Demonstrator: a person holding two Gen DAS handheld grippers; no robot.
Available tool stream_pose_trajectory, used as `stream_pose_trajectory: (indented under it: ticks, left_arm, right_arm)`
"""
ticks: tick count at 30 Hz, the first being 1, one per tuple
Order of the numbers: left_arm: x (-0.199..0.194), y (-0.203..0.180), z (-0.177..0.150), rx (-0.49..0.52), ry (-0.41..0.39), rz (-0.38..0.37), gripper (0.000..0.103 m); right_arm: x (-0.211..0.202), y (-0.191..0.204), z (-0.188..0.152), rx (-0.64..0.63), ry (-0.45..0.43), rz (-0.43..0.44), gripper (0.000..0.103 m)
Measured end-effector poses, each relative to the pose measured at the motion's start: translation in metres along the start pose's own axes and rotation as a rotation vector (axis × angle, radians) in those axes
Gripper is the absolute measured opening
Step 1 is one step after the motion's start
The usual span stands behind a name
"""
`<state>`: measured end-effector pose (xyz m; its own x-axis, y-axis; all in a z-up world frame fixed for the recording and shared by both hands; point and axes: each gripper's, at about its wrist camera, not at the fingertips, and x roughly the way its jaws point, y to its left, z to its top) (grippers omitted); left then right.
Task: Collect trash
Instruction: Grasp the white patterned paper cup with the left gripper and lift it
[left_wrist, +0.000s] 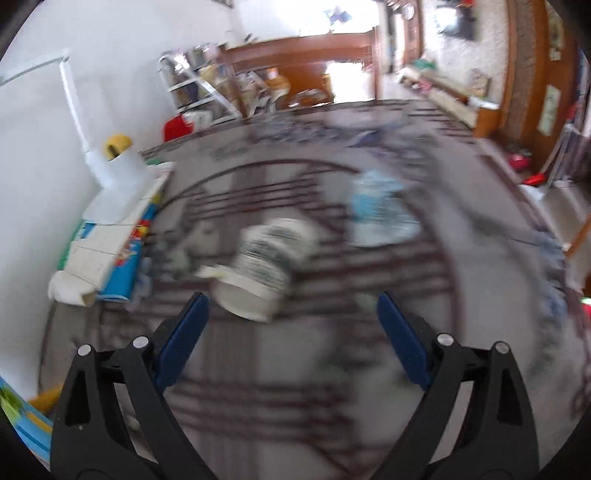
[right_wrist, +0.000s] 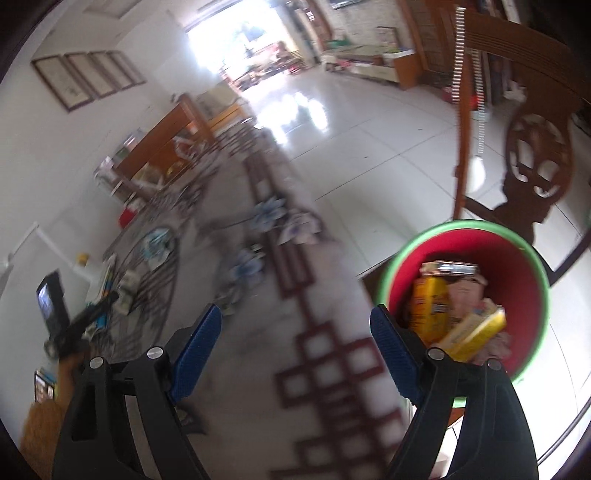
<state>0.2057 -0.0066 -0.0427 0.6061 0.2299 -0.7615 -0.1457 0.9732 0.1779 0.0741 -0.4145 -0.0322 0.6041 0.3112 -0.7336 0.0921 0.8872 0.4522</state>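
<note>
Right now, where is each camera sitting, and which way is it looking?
Left wrist: sits on the left gripper, looking down along its open blue fingers at a tipped paper cup on the patterned rug.
Right wrist: sits on the right gripper, looking down past its open fingers at the rug and the red bin with trash in it; the other gripper and a hand show at far left.
Shared: the same rug and the yellow-topped thing by the white wall.
</note>
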Motion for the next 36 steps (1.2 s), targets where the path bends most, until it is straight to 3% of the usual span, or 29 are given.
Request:
stream_pose_trajectory:
  ticks: [9, 10, 11, 12, 14, 18, 26, 30, 32, 36]
  left_arm:
    - [0.065, 0.024, 0.022, -0.005, 0.173, 0.011, 0.090]
    - [0.071, 0.025, 0.021, -0.016, 0.207, -0.004, 0.085]
    - [0.073, 0.024, 0.018, -0.018, 0.227, -0.007, 0.069]
    - [0.075, 0.024, 0.016, -0.017, 0.240, -0.008, 0.061]
    - [0.068, 0.025, 0.009, -0.012, 0.223, -0.013, 0.059]
    - [0.036, 0.037, -0.010, -0.079, 0.189, -0.097, 0.058]
    - [-0.081, 0.050, -0.088, -0.146, 0.031, -0.201, 0.058]
    - [-0.093, 0.056, -0.122, -0.200, -0.006, -0.228, 0.058]
    - [-0.084, 0.061, -0.122, -0.249, 0.032, -0.286, 0.058]
    - [-0.089, 0.069, -0.114, -0.304, -0.004, -0.350, 0.058]
  right_arm:
    - [0.025, 0.035, -0.003, -0.068, 0.059, 0.020, 0.080]
    - [0.027, 0.038, -0.003, -0.076, 0.065, 0.017, 0.080]
    - [0.029, 0.039, -0.003, -0.079, 0.069, 0.014, 0.080]
    - [0.030, 0.040, -0.003, -0.078, 0.071, 0.013, 0.080]
    - [0.032, 0.041, -0.003, -0.074, 0.076, 0.013, 0.080]
    - [0.033, 0.047, -0.006, -0.097, 0.085, 0.010, 0.080]
    - [0.038, 0.073, -0.016, -0.181, 0.105, -0.018, 0.080]
    - [0.048, 0.099, -0.028, -0.301, 0.125, -0.056, 0.080]
    - [0.056, 0.114, -0.036, -0.364, 0.142, -0.058, 0.080]
    - [0.070, 0.135, -0.036, -0.386, 0.161, 0.002, 0.081]
